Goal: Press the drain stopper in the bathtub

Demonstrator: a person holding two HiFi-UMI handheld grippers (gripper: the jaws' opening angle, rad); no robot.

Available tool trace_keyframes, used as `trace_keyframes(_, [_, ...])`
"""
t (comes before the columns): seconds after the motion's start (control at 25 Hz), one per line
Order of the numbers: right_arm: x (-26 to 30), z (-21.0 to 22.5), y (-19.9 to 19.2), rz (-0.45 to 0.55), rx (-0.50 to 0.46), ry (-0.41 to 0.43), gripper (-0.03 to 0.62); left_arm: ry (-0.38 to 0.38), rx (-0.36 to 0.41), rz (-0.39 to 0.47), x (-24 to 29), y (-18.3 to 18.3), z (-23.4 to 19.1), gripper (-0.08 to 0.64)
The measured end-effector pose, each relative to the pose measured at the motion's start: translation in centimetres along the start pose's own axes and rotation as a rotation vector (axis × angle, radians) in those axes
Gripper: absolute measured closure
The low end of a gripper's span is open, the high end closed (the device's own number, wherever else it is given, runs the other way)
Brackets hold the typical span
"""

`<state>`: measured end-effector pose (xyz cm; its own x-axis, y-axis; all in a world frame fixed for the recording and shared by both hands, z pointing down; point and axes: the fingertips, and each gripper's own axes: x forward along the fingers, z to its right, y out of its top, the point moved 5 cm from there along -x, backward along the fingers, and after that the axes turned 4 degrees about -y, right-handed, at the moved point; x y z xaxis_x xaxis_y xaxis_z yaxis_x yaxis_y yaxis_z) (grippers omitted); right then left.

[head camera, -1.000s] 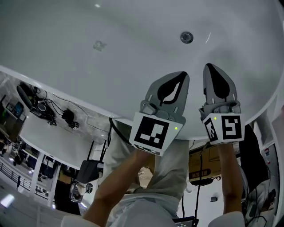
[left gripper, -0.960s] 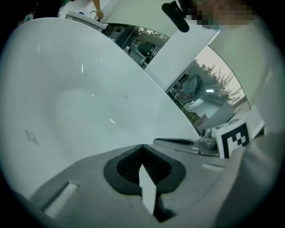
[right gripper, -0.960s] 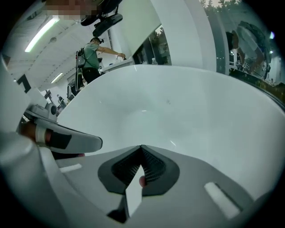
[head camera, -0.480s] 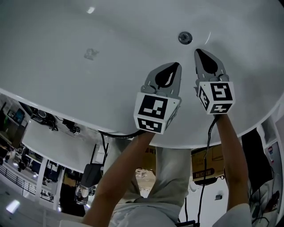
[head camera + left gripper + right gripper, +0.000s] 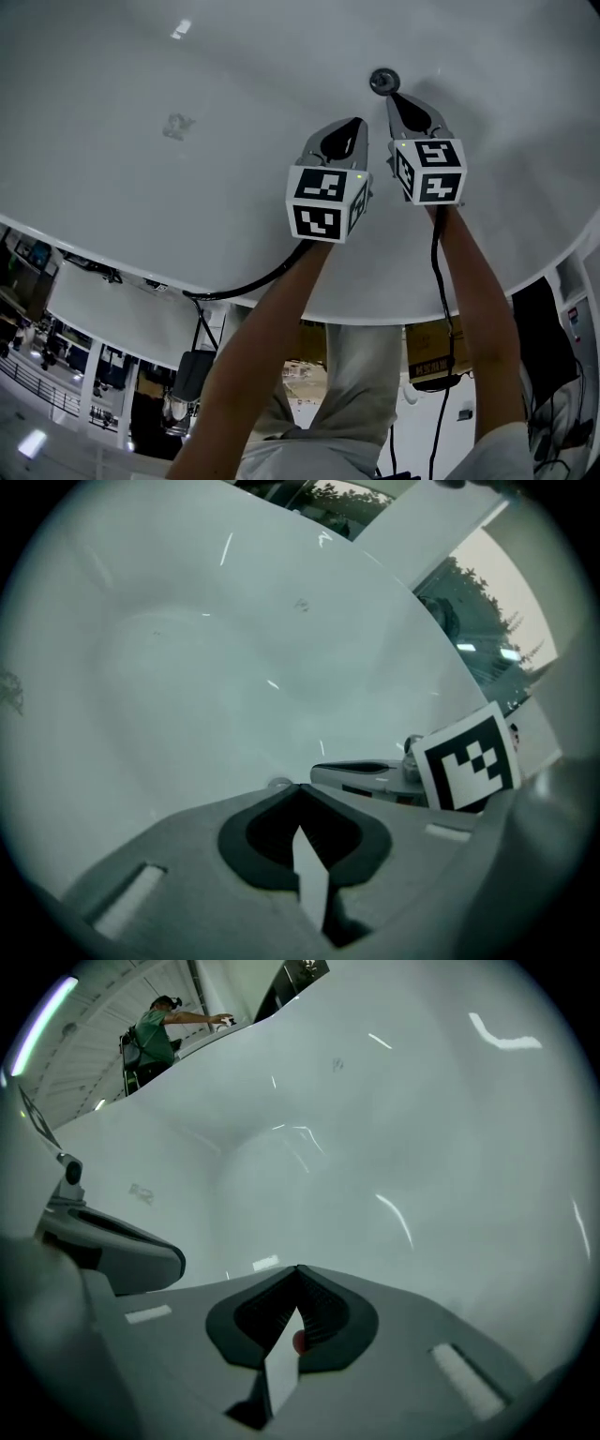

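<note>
I am looking down into a smooth white bathtub (image 5: 141, 187) that fills most of the head view. The small round metal drain stopper (image 5: 382, 81) sits on the tub floor near the top of the frame, right of centre.

My right gripper (image 5: 395, 97), grey with a black-and-white marker cube (image 5: 428, 171) at its base, points up the frame. Its tip is just beside the stopper's lower right edge; I cannot tell from here whether it touches. In the right gripper view its two jaws are pressed together to a single point with nothing between them. The stopper is hidden below that tip, and only bare tub wall lies ahead.

My left gripper (image 5: 352, 124) sits just left of the right one and a little lower in the frame, its tip short of the stopper. The left gripper view shows its jaws also closed on nothing. Just past their tip, slightly left, a sliver of a round rim peeks out, which I take to be the stopper. The right gripper's tip lies close beside it at the right centre of that view.

A black cable (image 5: 246, 283) curves from the left gripper toward the lower left, across the tub rim. A faint grey mark (image 5: 175, 125) shows on the tub surface at upper left. In the upper left of the right gripper view, a person in a green top (image 5: 155, 1033) stands beyond the tub.
</note>
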<state>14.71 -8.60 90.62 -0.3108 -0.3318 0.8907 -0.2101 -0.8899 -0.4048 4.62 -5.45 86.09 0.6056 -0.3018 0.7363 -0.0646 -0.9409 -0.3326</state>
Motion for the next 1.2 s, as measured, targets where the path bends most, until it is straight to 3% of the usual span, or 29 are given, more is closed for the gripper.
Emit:
trace_keyframes(0.28, [4.7,1.2,-2.3,-0.086,0.052,-0.036,0.586,0.035,-0.005,-0.061,2.6,-2.3,-2.2,0.555])
trace_keyframes(0.44, [7.3,2.3,-3.7,-0.144,-0.034,-0.033,0.586,0.045,-0.004,-0.084,4.0,-3.1,-3.5,0.556])
trace_keyframes(0.64, [9.8,3.6,-4.5,-0.221,-0.069,-0.031,0.586,0.062,-0.011,-0.113,5.6,-3.3,-5.2,0.556])
trace_keyframes(1.2, [11.7,2.8,-6.1,-0.316,0.000,-0.112,0.584,0.031,0.021,-0.133,6.2,-3.8,-5.2,0.555])
